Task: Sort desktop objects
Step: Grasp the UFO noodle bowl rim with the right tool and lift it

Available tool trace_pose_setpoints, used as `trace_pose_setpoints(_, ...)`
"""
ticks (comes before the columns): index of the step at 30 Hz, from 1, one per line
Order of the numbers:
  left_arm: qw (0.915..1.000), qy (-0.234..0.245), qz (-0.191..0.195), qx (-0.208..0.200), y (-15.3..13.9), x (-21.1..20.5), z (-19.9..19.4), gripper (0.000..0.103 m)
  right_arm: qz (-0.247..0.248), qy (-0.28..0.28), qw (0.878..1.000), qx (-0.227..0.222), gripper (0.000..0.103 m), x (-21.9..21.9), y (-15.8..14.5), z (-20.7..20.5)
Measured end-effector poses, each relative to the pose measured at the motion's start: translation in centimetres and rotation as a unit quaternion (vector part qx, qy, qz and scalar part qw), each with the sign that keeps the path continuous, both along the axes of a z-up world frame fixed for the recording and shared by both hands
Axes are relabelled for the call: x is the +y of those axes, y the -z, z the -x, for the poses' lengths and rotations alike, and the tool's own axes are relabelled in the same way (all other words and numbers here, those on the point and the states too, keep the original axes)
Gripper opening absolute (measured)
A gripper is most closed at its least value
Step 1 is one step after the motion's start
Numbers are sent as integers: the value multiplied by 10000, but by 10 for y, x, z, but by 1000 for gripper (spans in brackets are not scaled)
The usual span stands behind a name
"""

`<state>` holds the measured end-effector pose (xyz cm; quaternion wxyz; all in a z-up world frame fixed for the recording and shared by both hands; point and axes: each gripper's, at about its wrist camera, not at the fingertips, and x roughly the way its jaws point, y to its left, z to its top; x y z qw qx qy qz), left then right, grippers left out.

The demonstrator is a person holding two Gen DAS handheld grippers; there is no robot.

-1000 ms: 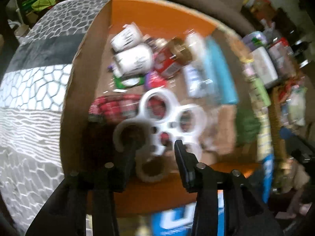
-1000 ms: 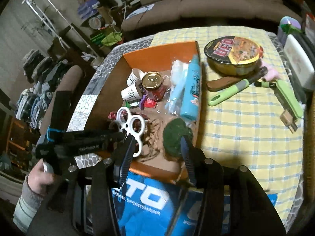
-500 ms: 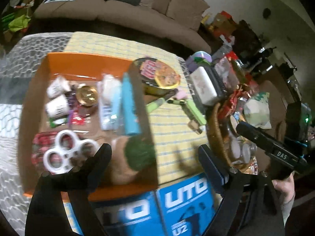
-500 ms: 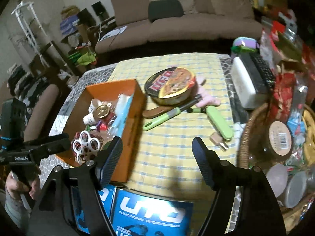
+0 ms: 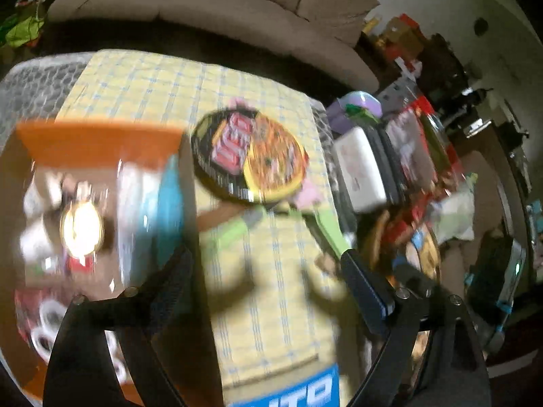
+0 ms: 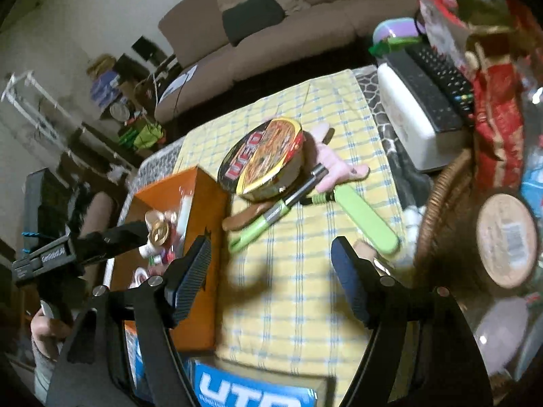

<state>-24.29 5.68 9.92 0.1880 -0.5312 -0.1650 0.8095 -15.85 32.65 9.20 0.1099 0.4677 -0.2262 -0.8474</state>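
Both grippers hang empty over the yellow checked cloth (image 6: 305, 271) on the desk. The left gripper (image 5: 264, 271) has its fingers spread wide with only cloth between them; the right gripper (image 6: 271, 264) is also parted, a little less, and nothing sits between its pads either. The orange box (image 6: 203, 237) at the left already holds sorted items: a blue tube (image 5: 169, 210), a gold-lidded can (image 5: 81, 227) and white cups. Unsorted things lie just ahead on the cloth: the round noodle bowl (image 6: 264, 159), a brown-handled tool (image 6: 244, 218) touching a green-handled tool (image 6: 264, 227), a green brush (image 6: 366, 217) and a pink toy (image 6: 336, 166) partly behind the bowl.

The risk from here, as I judge it, is crowding. The handles overlap, so closing on one may drag its neighbour or nudge the bowl. The left view is heavily smeared, so a hasty descent could miss. Both grippers aim at the same cluster and could collide, and the wicker basket (image 6: 441, 210) stands near the brush
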Motion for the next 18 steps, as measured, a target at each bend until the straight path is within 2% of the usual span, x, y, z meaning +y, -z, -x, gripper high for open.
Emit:
trace_pose_setpoints(3, 9992, 12, 398, 72, -1, 9, 48, 92, 472, 171, 9987, -16, 71, 5, 16, 25)
trace_pose_setpoints(6, 9966, -7, 823, -68, 14, 15, 96, 94, 935, 256, 9952, -90, 72, 4, 37, 48)
trace_pose_setpoints(10, 9950, -94, 895, -434, 49, 16, 143, 94, 1020, 361, 9940, -136, 71, -7, 65, 77)
trace_pose_setpoints(13, 9931, -163, 802, -838, 80, 17, 169, 94, 1175, 538, 9915, -115, 60, -5, 82, 92)
trace_pose_setpoints(14, 9922, -167, 870, -876, 84, 18, 174, 95, 1218, 561, 9909, -94, 52, -4, 86, 97)
trace_pose_setpoints(17, 9904, -52, 1031, -924, 92, 24, 191, 95, 1231, 555, 9908, -54, 42, -3, 95, 111)
trace_pose_setpoints(18, 9890, -76, 1104, -979, 94, 24, 196, 95, 1292, 533, 9902, -55, 42, -3, 98, 114)
